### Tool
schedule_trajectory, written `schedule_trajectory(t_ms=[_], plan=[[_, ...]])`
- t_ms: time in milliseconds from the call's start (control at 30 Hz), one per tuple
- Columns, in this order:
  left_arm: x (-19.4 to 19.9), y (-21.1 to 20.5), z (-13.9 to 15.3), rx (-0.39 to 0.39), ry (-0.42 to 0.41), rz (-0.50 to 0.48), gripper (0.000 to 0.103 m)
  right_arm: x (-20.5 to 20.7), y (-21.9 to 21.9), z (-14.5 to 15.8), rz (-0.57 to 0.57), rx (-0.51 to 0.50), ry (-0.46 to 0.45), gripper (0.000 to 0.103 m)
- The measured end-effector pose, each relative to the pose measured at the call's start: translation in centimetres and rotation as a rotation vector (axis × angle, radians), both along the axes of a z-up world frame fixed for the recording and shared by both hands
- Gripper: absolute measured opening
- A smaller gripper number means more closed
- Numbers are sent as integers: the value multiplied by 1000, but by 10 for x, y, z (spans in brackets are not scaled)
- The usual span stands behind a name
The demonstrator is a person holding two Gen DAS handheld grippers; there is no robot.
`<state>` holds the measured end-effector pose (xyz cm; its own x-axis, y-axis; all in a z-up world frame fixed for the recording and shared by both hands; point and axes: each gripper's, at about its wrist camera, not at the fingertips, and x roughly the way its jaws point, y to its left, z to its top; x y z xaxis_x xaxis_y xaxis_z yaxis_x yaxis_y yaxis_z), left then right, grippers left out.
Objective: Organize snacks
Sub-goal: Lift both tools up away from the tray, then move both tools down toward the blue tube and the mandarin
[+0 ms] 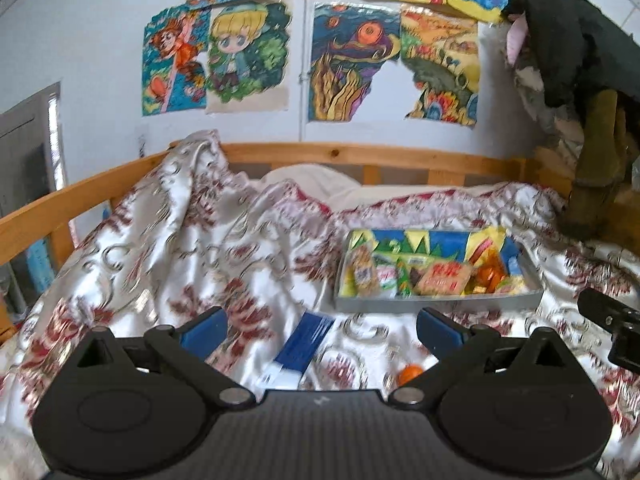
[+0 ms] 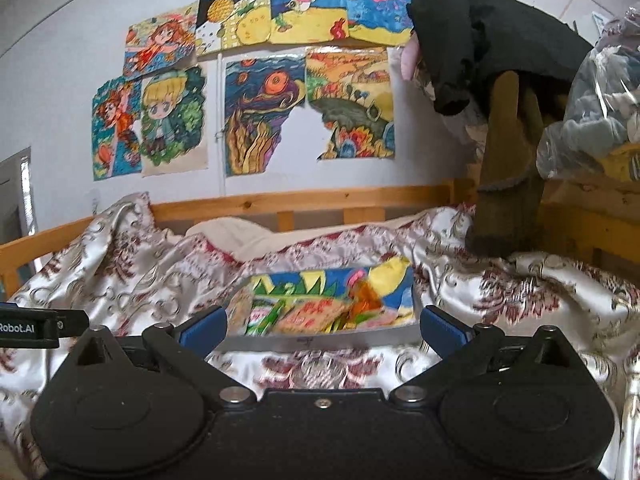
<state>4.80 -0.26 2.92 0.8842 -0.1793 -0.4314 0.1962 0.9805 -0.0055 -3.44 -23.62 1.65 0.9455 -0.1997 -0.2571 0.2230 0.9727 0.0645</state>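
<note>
A shallow grey tray (image 1: 440,302) lined with a bright drawing lies on the flowered bedspread and holds several snack packets, among them a pink one (image 1: 442,278). My left gripper (image 1: 322,330) is open and empty, short of the tray's near left corner. A blue and white packet (image 1: 304,346) and a small orange snack (image 1: 410,374) lie on the spread between its fingers. The right wrist view has the same tray (image 2: 320,342) straight ahead, with my right gripper (image 2: 324,330) open and empty just in front of it. A round clear-wrapped item (image 2: 320,372) lies below.
A wooden bed rail (image 1: 340,156) runs along the wall behind the rumpled bedspread (image 1: 180,248). Dark clothes hang over a post at the right (image 2: 500,60), with a plastic bag of stuff (image 2: 600,112) beside them. The other gripper's body shows at each view's edge (image 1: 612,328).
</note>
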Motion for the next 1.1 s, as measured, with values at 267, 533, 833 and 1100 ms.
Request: schedule_trajectory(t_ms=[267, 533, 833, 1100], plan=[[-25, 10, -1, 29, 22, 27, 103, -17, 13, -10, 0, 3, 74, 102], [-33, 12, -4, 45, 49, 28, 103, -23, 17, -14, 4, -4, 102, 102], [-29, 13, -15, 63, 110, 60, 103, -26, 19, -19, -3, -15, 121, 102], [-21, 11, -14, 82, 147, 65, 103, -21, 20, -21, 7, -9, 149, 102]])
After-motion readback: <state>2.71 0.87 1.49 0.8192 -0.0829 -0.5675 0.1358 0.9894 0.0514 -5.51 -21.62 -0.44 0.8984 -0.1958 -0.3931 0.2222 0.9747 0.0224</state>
